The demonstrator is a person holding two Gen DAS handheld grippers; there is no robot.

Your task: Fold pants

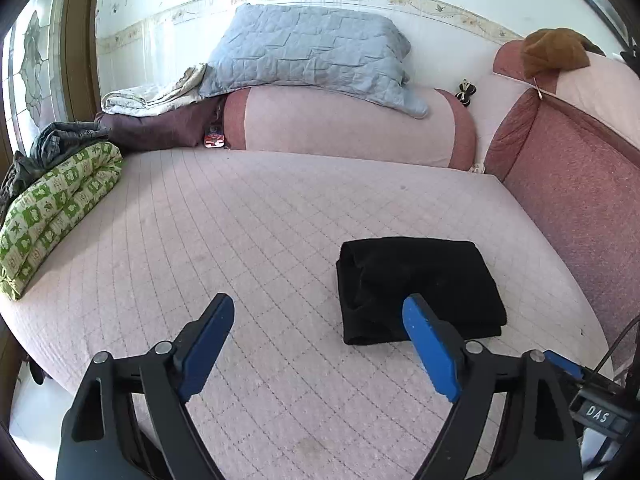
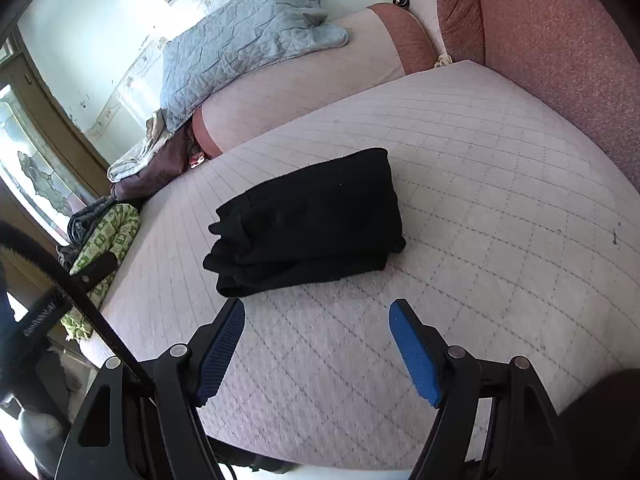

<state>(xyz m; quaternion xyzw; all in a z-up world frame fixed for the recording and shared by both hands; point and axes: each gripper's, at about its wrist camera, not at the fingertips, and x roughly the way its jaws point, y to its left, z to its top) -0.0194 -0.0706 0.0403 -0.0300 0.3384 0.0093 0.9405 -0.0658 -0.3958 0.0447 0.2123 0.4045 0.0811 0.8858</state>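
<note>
Resting as a compact black bundle, the folded pants (image 2: 308, 220) are lying on the quilted pink mattress (image 2: 460, 208). You are holding left gripper (image 1: 320, 340) and right gripper (image 2: 318, 344) spread, empty, clear of the cloth; the fold looks finished.

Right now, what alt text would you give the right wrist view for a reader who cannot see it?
Black pants lie folded into a compact stack on a pink quilted mattress. The right gripper is just short of them, its blue fingers spread open and holding nothing. A grey-blue quilt is draped over a pink bolster behind.
</note>
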